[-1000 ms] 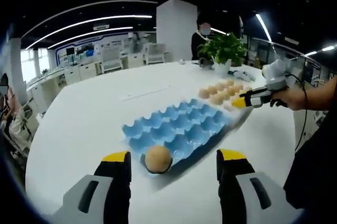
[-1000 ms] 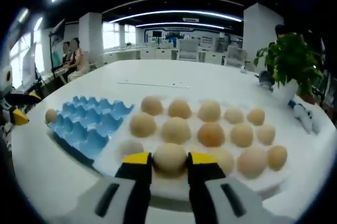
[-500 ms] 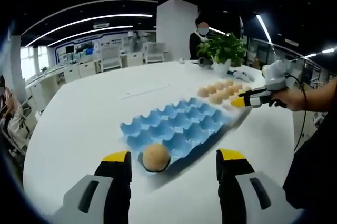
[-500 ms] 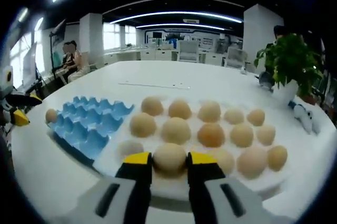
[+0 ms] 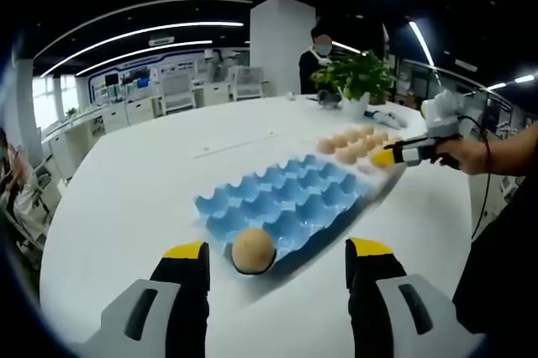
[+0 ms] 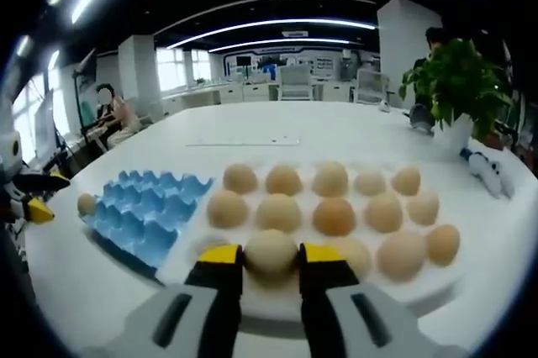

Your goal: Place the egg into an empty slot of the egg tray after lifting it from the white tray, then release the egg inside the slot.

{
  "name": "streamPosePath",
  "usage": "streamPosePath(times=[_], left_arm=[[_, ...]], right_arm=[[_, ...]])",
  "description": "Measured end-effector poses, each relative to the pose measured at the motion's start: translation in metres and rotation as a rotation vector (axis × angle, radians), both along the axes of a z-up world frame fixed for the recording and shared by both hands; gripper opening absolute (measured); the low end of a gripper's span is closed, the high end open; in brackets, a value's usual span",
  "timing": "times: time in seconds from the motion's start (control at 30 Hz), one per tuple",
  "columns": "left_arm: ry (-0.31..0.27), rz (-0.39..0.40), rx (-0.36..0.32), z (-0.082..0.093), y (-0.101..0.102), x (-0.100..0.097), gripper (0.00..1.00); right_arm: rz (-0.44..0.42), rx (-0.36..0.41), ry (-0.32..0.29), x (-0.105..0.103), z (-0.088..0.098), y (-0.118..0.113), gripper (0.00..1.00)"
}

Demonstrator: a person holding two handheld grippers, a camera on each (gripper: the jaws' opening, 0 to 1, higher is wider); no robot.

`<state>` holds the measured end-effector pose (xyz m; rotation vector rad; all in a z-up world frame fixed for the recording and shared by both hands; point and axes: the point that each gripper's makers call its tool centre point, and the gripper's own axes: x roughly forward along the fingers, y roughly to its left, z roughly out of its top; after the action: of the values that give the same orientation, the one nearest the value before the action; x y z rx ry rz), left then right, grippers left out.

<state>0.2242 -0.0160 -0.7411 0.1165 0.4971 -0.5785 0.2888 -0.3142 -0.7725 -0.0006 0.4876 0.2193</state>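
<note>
One tan egg [image 5: 253, 250] sits in the blue moulded egg tray [image 5: 290, 202]; the left gripper [image 5: 276, 267] is spread, while the right gripper [image 6: 270, 262] pinches a pale egg [image 6: 270, 252] on the white tray [image 6: 458, 274].

I can read no text, label, brand or number anywhere from here; the far wall's blue panels are too blurred to make out.
</note>
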Motion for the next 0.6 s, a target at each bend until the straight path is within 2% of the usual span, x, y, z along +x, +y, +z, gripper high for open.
streamPosePath(times=[0.2,0.33,0.6], left_arm=[[0.000,-0.008,0.006,-0.001,-0.002,0.000,0.65],[-0.004,-0.008,0.007,-0.001,-0.002,0.000,0.65],[0.002,-0.017,0.010,-0.003,-0.004,0.000,0.65]], right_arm=[[-0.012,0.020,-0.017,0.002,0.007,-0.001,0.26],[-0.017,0.007,-0.022,0.001,0.008,-0.004,0.26],[-0.003,0.056,-0.040,-0.002,0.019,0.005,0.25]])
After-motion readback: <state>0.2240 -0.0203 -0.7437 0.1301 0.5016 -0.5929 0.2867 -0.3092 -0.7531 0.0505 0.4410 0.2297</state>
